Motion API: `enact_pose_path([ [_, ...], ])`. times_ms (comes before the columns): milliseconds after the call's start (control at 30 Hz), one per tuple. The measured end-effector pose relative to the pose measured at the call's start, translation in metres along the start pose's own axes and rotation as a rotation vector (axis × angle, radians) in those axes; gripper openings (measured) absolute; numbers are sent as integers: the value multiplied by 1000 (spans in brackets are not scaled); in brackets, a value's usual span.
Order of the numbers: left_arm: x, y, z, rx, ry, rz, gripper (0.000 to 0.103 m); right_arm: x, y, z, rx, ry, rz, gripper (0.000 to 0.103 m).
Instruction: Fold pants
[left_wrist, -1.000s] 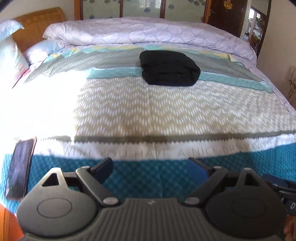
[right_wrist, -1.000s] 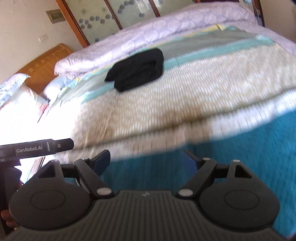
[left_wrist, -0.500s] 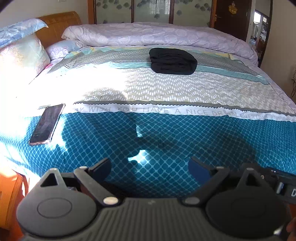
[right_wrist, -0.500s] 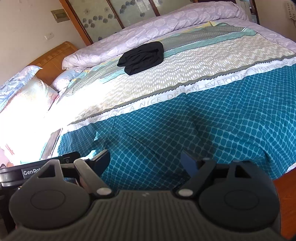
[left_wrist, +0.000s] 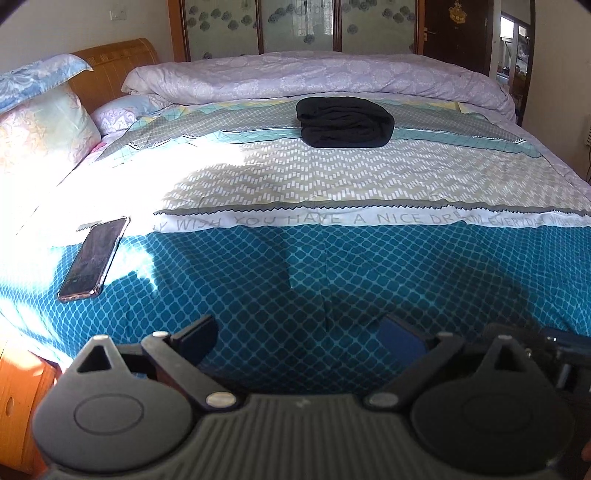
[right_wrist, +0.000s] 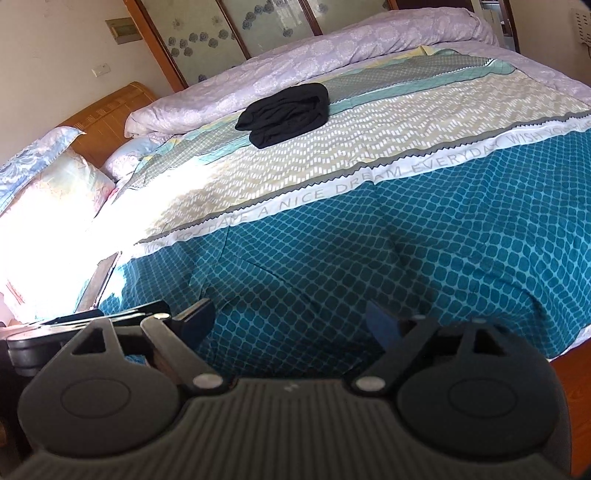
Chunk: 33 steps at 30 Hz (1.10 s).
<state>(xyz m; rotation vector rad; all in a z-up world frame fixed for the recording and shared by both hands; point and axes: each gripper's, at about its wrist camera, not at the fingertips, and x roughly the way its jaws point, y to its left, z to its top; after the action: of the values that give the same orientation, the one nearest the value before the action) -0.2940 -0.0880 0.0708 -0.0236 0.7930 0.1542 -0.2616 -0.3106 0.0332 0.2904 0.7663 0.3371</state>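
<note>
nearest, the left gripper (left_wrist: 299, 334) and the right gripper (right_wrist: 291, 319) hang over the foot edge of the patterned teal, white and beige bedspread (left_wrist: 332, 280), both with jaws spread wide, just having been opening, nothing between them. on the bedspread's teal band, toward its left side, a black smartphone in a clear case (left_wrist: 94, 258) lies flat. farther up the bedspread, on its grey and aqua stripes, the folded black pants (left_wrist: 345, 122) sit as a compact bundle just short of the rolled lilac duvet (left_wrist: 314, 77).
</note>
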Motion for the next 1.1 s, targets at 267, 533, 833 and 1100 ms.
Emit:
enact_pose_path([
  [267, 8, 5, 1, 17, -5, 34, 101, 7, -4, -1, 15, 17, -37, 91],
  [533, 15, 13, 0, 13, -2, 70, 103, 8, 1, -2, 10, 17, -35, 91],
  [833, 18, 14, -1, 26, -6, 91, 103, 4, -3, 1, 28, -10, -19, 91],
  [1100, 17, 13, -1, 36, -14, 94, 103, 3, 0, 1, 11, -27, -18, 91],
])
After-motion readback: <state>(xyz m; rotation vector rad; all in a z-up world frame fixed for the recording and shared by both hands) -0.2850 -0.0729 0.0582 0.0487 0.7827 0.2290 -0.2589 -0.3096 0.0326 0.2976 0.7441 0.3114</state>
